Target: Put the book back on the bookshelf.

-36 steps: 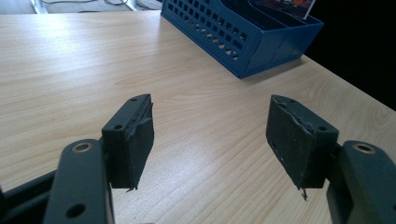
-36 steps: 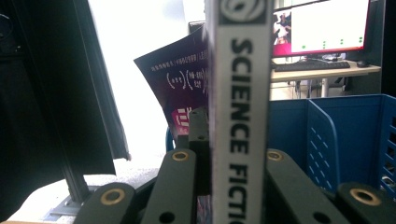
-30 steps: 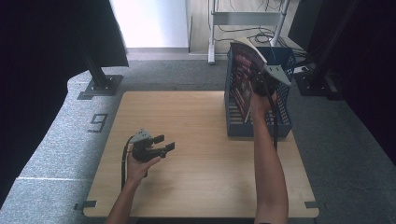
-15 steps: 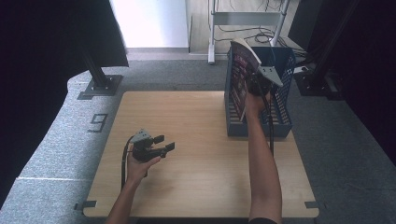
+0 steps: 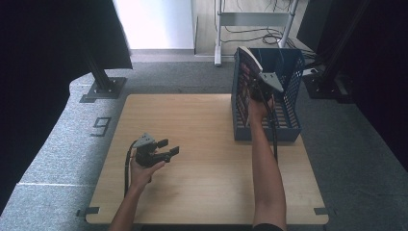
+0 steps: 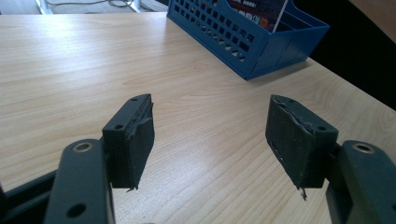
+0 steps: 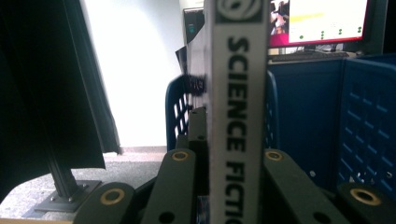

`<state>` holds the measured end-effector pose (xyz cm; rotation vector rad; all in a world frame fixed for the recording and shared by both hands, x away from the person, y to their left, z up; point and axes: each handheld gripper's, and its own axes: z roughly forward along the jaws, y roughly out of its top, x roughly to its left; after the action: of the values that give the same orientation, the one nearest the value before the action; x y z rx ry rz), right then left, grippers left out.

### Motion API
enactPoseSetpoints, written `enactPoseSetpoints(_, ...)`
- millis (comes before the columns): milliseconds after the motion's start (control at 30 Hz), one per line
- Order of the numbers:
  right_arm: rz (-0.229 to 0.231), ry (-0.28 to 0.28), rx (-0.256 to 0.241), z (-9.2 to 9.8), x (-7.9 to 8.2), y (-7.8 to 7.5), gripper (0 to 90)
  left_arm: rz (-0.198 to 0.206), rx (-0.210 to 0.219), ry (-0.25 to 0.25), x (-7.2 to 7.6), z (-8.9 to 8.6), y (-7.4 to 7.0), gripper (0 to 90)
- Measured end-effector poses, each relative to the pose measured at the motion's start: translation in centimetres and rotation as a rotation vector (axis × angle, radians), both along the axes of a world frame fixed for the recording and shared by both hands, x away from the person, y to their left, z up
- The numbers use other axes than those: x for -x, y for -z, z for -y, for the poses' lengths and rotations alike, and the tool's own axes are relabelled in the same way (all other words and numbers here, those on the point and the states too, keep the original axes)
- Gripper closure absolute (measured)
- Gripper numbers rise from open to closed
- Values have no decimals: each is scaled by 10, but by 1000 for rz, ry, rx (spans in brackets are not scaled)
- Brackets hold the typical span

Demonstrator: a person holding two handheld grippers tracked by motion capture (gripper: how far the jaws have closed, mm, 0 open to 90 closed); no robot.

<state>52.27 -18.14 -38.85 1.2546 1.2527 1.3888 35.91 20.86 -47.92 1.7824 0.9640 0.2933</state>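
A pale wooden worktop (image 5: 207, 168) stands on grey carpeted floor (image 5: 57, 144). A blue perforated plastic basket (image 5: 288, 115) sits directly on it at about two o'clock, close to the far right corner, its base flat on the wood. A number nine marker (image 5: 101, 126) lies on the floor at nine o'clock.

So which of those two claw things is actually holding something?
The right gripper, up at the blue basket: its jaws clamp the spine of a book marked "SCIENCE FICTION". The left gripper is open above the table.
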Motion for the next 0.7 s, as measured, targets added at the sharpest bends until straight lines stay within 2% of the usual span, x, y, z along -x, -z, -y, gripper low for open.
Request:
enactPoseSetpoints(367,-24,-12,18,-4,-2,15,815,-8,-9,3,-1,1,2,330)
enactPoseSetpoints(500,-49,-20,36,-5,3,21,813,-8,-13,4,0,2,2,330)
enactPoseSetpoints(700,-62,-47,35,-3,15,24,805,-6,-18,7,1,3,1,330)
